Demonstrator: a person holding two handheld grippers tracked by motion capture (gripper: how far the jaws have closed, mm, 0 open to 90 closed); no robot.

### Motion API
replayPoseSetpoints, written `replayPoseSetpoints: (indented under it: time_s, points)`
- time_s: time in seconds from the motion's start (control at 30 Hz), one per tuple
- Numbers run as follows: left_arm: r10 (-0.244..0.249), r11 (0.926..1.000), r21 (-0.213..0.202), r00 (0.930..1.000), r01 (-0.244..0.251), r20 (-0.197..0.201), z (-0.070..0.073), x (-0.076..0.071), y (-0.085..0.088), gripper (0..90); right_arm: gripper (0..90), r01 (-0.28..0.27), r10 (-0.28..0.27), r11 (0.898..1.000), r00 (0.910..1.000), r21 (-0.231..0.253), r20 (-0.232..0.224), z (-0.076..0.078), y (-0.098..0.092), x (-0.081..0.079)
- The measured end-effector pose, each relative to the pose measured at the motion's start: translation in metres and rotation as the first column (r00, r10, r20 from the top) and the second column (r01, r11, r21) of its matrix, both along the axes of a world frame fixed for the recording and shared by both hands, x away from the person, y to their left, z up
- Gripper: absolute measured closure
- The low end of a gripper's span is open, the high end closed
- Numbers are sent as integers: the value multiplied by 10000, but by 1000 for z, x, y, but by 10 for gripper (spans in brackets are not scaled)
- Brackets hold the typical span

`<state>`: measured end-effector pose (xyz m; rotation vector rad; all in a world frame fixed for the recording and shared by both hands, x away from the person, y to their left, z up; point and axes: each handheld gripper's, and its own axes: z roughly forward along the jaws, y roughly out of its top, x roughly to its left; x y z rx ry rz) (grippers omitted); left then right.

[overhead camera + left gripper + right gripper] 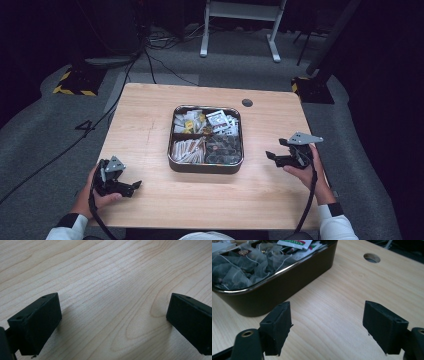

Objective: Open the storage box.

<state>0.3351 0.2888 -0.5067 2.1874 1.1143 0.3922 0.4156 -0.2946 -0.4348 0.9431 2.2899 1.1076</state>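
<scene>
One wooden counter [150, 120] fills the middle of the high view, pale with a clear grain, and one small round hole [247, 103] sits near its far edge. Around it lies grey carpet, with cables trailing across the floor on the left, two yellow-and-black striped feet at the far left and far right, and a white metal frame [240, 25] standing at the back; the rest of the room is dark

One dark tray [205, 165] with a shiny rim stands in the middle of the counter, split into four compartments. The far two hold pale and white sachets, the near left holds brown-and-white sticks or packets, and the near right holds see-through tea bags [234, 267] on strings; how many of each there are is too hard to count at this size

Two grippers are in play, one in each hand. The left gripper [131, 187] rests low at the near left corner of the counter, well apart from the tray, its fingers [37, 325] spread wide over bare wood with nothing between them. The right gripper [272, 156] is held just right of the tray's near right corner, pointing toward it, its fingers [278, 327] also wide apart and holding nothing, not touching the tray wall
</scene>
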Motion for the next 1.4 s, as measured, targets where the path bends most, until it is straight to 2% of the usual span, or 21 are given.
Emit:
replayPoseSetpoints:
  time_s: [0.1,0.27,0.53,0.77,1.07,1.4]
  points:
    - [1,10000,-2,10000,-1,1,0,0,0,2,237,-114,114,9999,9999,55,-62,3,7,5]
    - [-12,10000,10,10000,12,-17,0,0,0,2,244,-323,324,9995,9994,-33,83,8,18,9]
    - [0,10000,3,10000,0,3,0,0,0,2,242,-807,810,9966,9967,-190,107,20,51,18]
    - [-6,10000,9,10000,6,-17,0,0,0,2,245,-1160,1162,9926,9932,-373,40,22,74,26]
    - [-2,10000,20,10000,2,-15,0,0,0,4,248,-1490,1494,9883,9887,-338,99,27,102,37]
    - [12,10000,27,10000,-12,15,0,0,0,4,251,-1835,1835,9824,9830,-341,-10,26,133,48]
